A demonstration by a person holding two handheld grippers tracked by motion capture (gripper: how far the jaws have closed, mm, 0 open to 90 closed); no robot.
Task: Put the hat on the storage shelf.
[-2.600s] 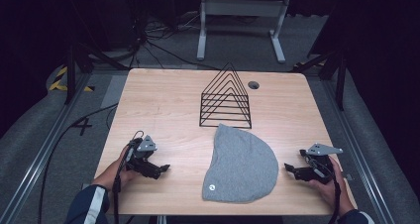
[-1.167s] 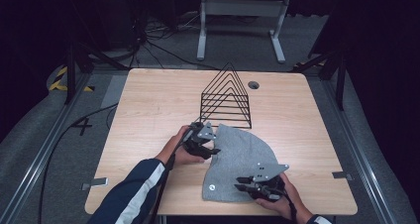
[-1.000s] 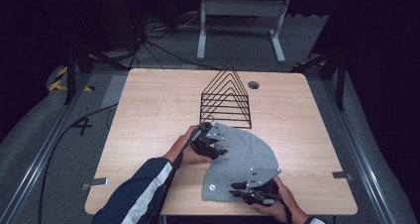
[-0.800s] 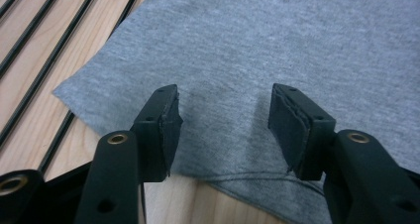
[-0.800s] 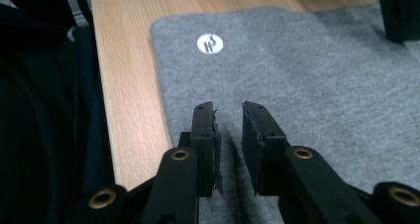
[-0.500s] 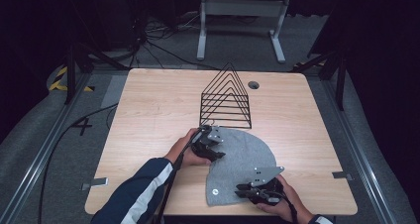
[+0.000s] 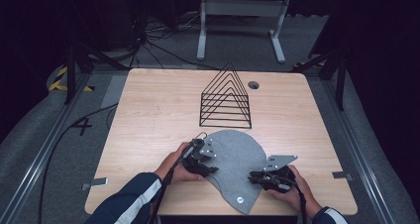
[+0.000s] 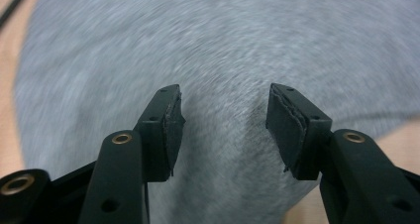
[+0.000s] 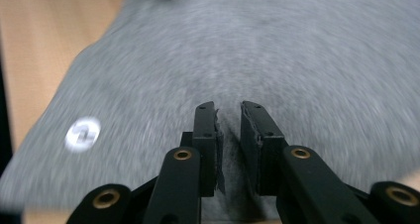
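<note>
A grey knit beanie (image 7: pixel 236 167) lies flat on the near half of the wooden desk (image 7: pixel 148 115), its rounded crown toward the far side and its cuff end, marked by a small round white badge (image 7: pixel 239 199), reaching almost to the near edge. The left gripper (image 7: pixel 205 165) sits at the hat's left border, its jaws half spread over the fabric and just lately drawing inward; in the left gripper view the knit rises in a slight crease between the two pads (image 8: pixel 171 127), though they do not appear to press it yet. The right gripper (image 7: pixel 257 177) works the hat's right border with jaws drawn nearly together, and in the right gripper view a narrow ridge of cloth stands in the slim gap between them, apparently pinched. A person's two hands, one in a dark sleeve with a white stripe (image 7: pixel 130 204), guide the tools from the near edge. Beyond the hat, just past its crown, stands a black wire rack (image 7: pixel 225 97) of nested triangles, with a round cable hole (image 7: pixel 253 85) in the desk behind it. The risk from here appears to be a shallow hold: the left pads could close on only the top layer or slide off the loose knit, so a lift or fold would drag the hat unevenly, bunch it, or pull it off the near edge.
</note>
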